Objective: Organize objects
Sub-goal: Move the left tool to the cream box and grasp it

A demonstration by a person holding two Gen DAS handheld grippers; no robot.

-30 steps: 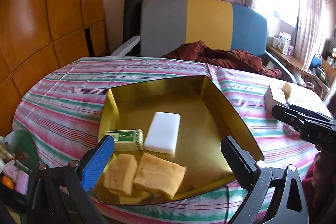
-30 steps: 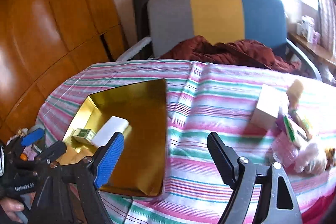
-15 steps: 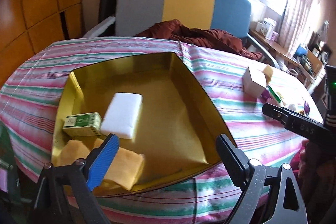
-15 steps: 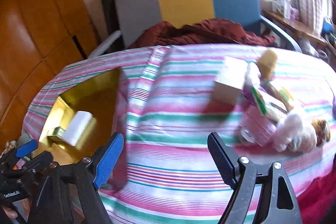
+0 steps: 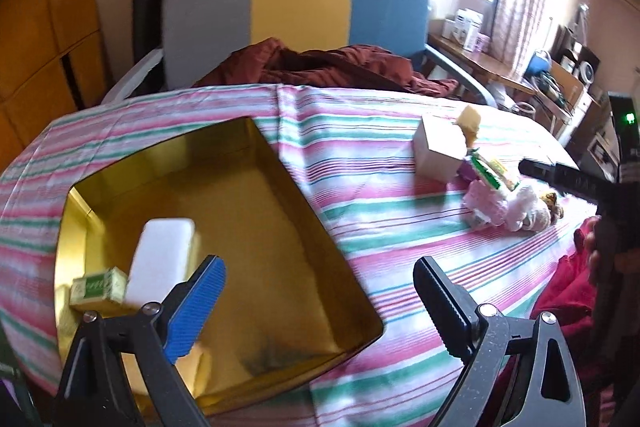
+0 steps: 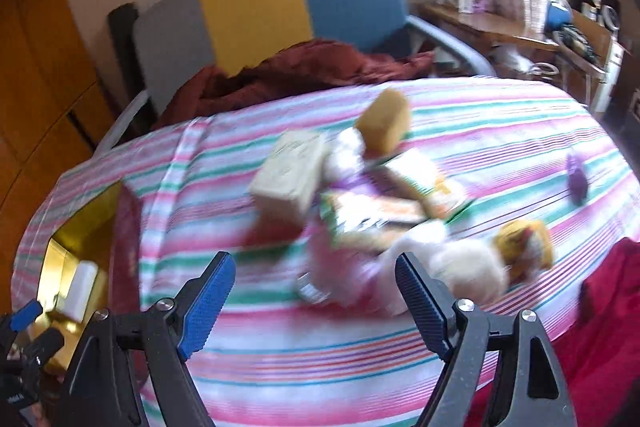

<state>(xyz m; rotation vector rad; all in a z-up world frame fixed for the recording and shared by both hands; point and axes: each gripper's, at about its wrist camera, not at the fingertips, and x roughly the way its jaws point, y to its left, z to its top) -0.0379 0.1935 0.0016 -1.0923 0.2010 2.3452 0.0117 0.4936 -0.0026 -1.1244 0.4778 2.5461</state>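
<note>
We have both grippers empty at this point. The left gripper hangs over the near right corner of the gold tray, its jaws wide apart and just lately opening a little further, with nothing between them. The right gripper is also spread wide and holds nothing; it points down at the heap of loose things on the right half of the striped tablecloth.

The tray, on the left side of the table, already holds a white block, a small green box touching it on the near left, and a yellow sponge half hidden behind the blue pad. Still outside the tray lie a pale cardboard box, another yellow sponge just beyond it, flat snack packets, a fluffy white and pink bundle and a small yellow packet, all crowded together and touching (the right wrist view is smeared, so we cannot tell exactly which lies on which).

We judge the next step to be a pick from that heap, and that is where we could go wrong. With things this tightly packed, wide jaws may close on two items at once, or nudge the cardboard box over. The soft bundle could slip from a shallow pinch. A small purple object sits well apart on the far right and could easily be overlooked.
</note>
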